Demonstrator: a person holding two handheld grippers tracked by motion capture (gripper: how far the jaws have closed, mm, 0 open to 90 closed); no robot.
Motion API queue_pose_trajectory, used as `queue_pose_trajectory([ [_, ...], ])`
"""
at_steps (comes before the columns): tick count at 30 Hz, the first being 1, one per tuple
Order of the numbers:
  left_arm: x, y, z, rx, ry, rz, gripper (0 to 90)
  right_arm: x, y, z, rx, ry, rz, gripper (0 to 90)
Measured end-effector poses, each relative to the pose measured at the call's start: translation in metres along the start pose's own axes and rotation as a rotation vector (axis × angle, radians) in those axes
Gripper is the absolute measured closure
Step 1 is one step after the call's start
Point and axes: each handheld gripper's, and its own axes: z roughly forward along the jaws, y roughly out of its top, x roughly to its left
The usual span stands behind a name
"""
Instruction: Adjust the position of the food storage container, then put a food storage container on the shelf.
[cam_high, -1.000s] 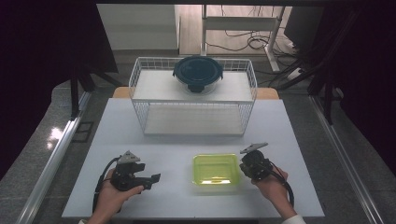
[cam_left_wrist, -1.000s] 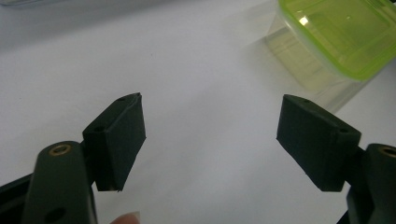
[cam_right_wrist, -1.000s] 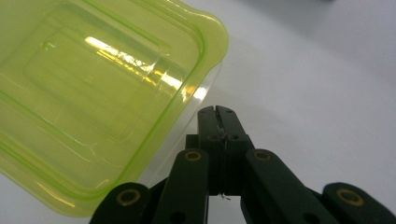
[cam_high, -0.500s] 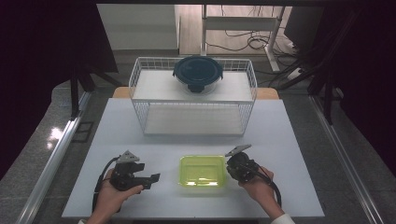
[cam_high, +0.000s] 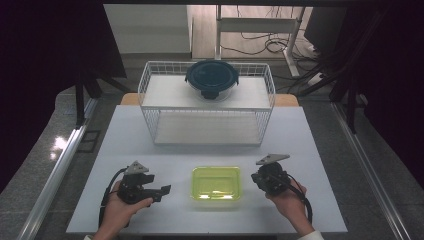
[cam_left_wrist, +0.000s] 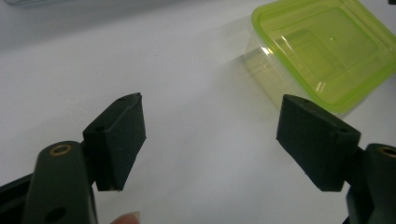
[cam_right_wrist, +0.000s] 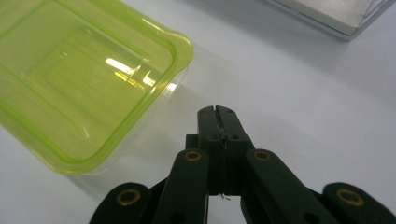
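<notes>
Right gripper (cam_high: 263, 178) pinched closed at 3 o'clock of green container (cam_high: 216, 182), left gripper (cam_high: 159, 190) wide at 9, nothing held; could shove it across table (cam_high: 310, 145).

My two claws, the left gripper (cam_high: 161, 190) at seven o'clock and the right gripper (cam_high: 261, 176) at four, are black with grey top plates. Between them sits a translucent lime-green container (cam_high: 216, 183) on the white table (cam_high: 320, 150). At twelve, a dark teal lid (cam_high: 212, 77) tops a white wire basket (cam_high: 150, 90).
</notes>
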Motion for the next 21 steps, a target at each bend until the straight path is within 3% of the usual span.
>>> queue_pose_trajectory([
  [7, -0.003, 0.001, -0.001, -0.038, 0.017, -0.009, 23.5, -0.008, -0.003, -0.007, -0.069, 0.092, 0.087, 87.9],
  [10, -0.003, 0.000, 0.001, -0.029, 0.021, -0.006, 23.5, -0.011, -0.005, -0.007, -0.076, 0.106, 0.113, 79.4],
  [11, -0.003, 0.000, 0.002, -0.027, 0.021, -0.006, 23.5, -0.012, -0.006, -0.007, -0.071, 0.111, 0.126, 75.0],
  [12, -0.003, 0.000, 0.002, -0.027, 0.021, -0.006, 23.5, -0.013, -0.006, -0.006, -0.069, 0.115, 0.139, 65.1],
  [13, -0.003, 0.000, 0.002, -0.028, 0.023, -0.005, 23.4, -0.014, -0.007, -0.006, -0.064, 0.119, 0.165, 45.4],
  [14, -0.003, 0.000, 0.002, -0.031, 0.025, -0.004, 23.4, -0.014, -0.007, -0.006, -0.064, 0.119, 0.165, 45.4],
  [16, -0.002, 0.000, 0.002, -0.047, 0.034, -0.010, 23.4, -0.015, -0.008, -0.006, -0.078, 0.131, 0.177, 34.3],
  [18, -0.002, 0.001, 0.001, -0.056, 0.033, -0.016, 23.4, -0.016, -0.009, -0.006, -0.090, 0.158, 0.193, 28.8],
  [21, -0.003, 0.001, 0.001, -0.060, 0.027, -0.016, 23.1, -0.017, -0.009, -0.006, -0.097, 0.200, 0.215, 26.5],
])
